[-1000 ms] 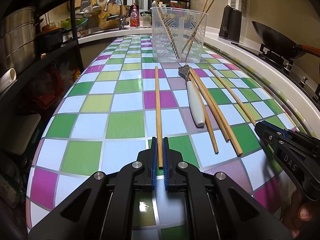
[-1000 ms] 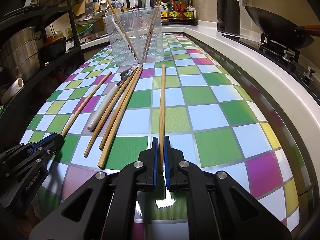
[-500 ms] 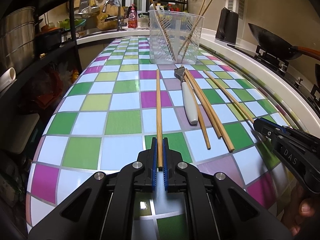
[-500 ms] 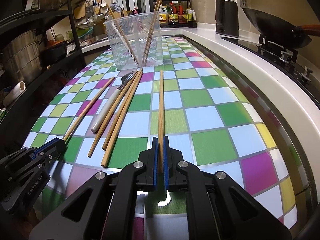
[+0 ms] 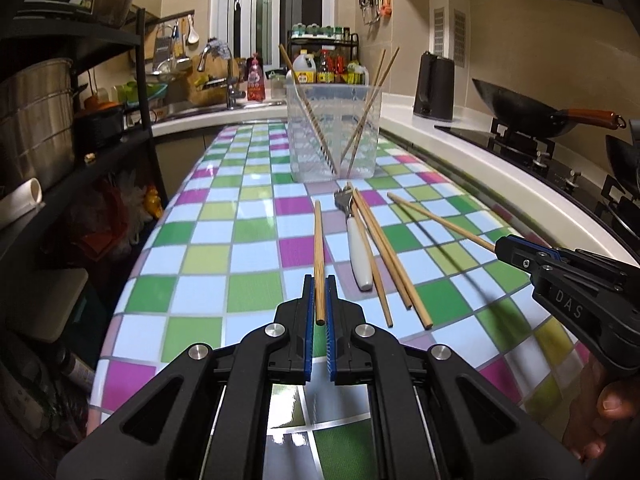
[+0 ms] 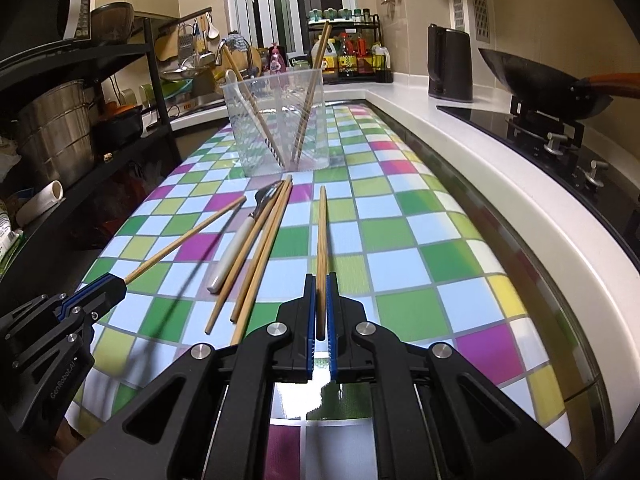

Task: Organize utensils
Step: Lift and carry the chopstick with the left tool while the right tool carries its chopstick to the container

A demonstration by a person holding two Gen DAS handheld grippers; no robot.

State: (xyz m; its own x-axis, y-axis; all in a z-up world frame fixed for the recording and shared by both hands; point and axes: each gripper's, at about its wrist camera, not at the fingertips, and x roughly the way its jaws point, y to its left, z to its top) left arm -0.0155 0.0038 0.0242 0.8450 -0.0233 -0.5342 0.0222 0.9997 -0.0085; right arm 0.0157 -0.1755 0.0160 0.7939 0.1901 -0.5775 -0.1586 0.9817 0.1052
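Note:
My left gripper point(image 5: 319, 280) is shut on the near end of a bamboo chopstick point(image 5: 319, 248), which points ahead, raised off the chequered table. My right gripper point(image 6: 319, 280) is shut on a second chopstick point(image 6: 321, 236) the same way. Each gripper shows in the other's view: the right gripper point(image 5: 500, 246) at the right edge, the left gripper point(image 6: 120, 284) at the lower left. Between them lie three loose chopsticks point(image 5: 384, 248) and a white-handled fork point(image 5: 356, 256). A clear plastic holder point(image 5: 334, 132) with several chopsticks stands farther back.
A white counter point(image 6: 500, 168) with a black kettle point(image 5: 434, 86) and a wok on the hob point(image 5: 520, 114) runs along the right. Black shelving with steel pots point(image 5: 36, 116) stands on the left. The sink and bottles are behind the holder.
Both grippers have risen with their chopsticks, lifting them off the table. The loose utensils and the holder have not moved.

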